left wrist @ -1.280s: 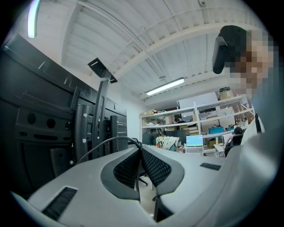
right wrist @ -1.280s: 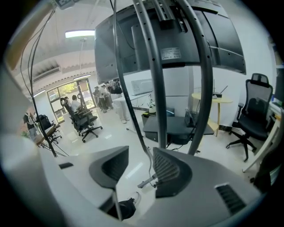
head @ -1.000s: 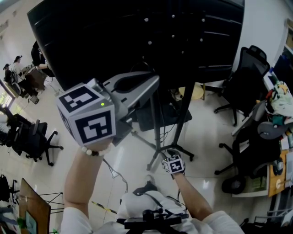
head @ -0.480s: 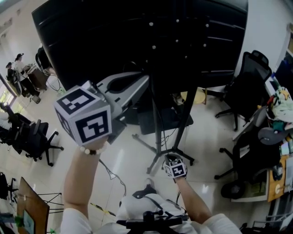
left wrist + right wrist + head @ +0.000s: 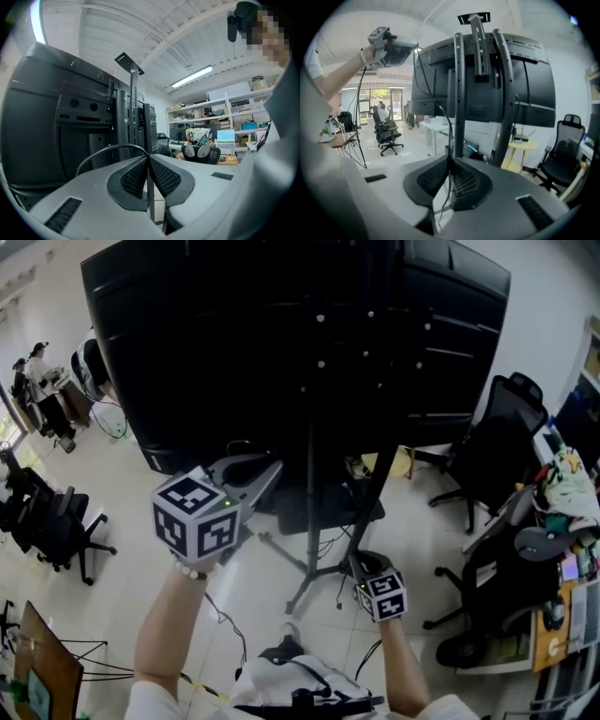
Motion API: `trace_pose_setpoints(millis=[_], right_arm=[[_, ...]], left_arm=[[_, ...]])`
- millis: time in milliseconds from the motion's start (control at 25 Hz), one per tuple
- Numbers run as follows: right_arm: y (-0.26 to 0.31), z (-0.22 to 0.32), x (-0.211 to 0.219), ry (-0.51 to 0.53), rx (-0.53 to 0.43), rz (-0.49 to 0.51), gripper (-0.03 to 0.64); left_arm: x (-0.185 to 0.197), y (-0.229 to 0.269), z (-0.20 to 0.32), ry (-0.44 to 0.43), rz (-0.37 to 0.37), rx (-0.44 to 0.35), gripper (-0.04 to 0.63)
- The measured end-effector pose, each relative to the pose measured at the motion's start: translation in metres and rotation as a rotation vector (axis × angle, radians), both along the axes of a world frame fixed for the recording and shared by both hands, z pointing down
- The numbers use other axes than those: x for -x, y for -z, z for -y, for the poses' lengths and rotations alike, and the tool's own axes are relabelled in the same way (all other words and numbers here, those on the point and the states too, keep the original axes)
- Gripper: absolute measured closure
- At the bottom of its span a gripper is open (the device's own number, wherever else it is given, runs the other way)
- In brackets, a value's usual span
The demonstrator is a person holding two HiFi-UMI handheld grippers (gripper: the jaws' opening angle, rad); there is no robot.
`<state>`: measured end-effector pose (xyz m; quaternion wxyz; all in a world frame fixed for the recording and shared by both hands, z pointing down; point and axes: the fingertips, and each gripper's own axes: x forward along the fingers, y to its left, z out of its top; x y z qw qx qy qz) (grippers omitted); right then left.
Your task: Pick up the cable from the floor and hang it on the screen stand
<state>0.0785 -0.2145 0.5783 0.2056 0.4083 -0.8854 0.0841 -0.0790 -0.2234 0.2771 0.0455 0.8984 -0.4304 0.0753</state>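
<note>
A thin black cable (image 5: 103,151) arcs out from the tips of my left gripper (image 5: 148,157), which is shut on it. In the head view that left gripper (image 5: 278,465) is raised just below the big black screen (image 5: 281,324), left of the stand's pole (image 5: 312,493). My right gripper (image 5: 359,563) hangs lower, by the stand's right leg. Its jaws have just been closing and are now shut on the cable (image 5: 449,126), which runs up and down through the right gripper (image 5: 450,159). The stand's posts (image 5: 459,84) rise close ahead of it.
Black office chairs stand at the right (image 5: 487,418) and left (image 5: 47,521). A cluttered desk (image 5: 562,549) runs along the right edge. People (image 5: 37,381) sit at the far left. A small round table (image 5: 524,146) stands behind the stand.
My left gripper has come down and rightward toward the stand. My right gripper has risen from the floor by the stand's base with the cable in its jaws.
</note>
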Motion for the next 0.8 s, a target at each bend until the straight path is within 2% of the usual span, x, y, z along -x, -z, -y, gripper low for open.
trace_pose_setpoints(millis=[360,640,800], right_arm=[[0.205,0.039,-0.011,0.049,-0.356,0.088,0.586],[0.309,0.065,0.007,0.104,-0.551,0.107,0.586],[0.364,0.081,0.023,0.132,-0.666,0.101,0.586]], left_arm=[[0.024,-0.021,-0.012,0.058,-0.024,0.040,0.581],[0.020,-0.014,-0.014,0.043,0.001,0.010,0.581],[0.033,-0.004,-0.010,0.068,0.020,-0.018,0.581]])
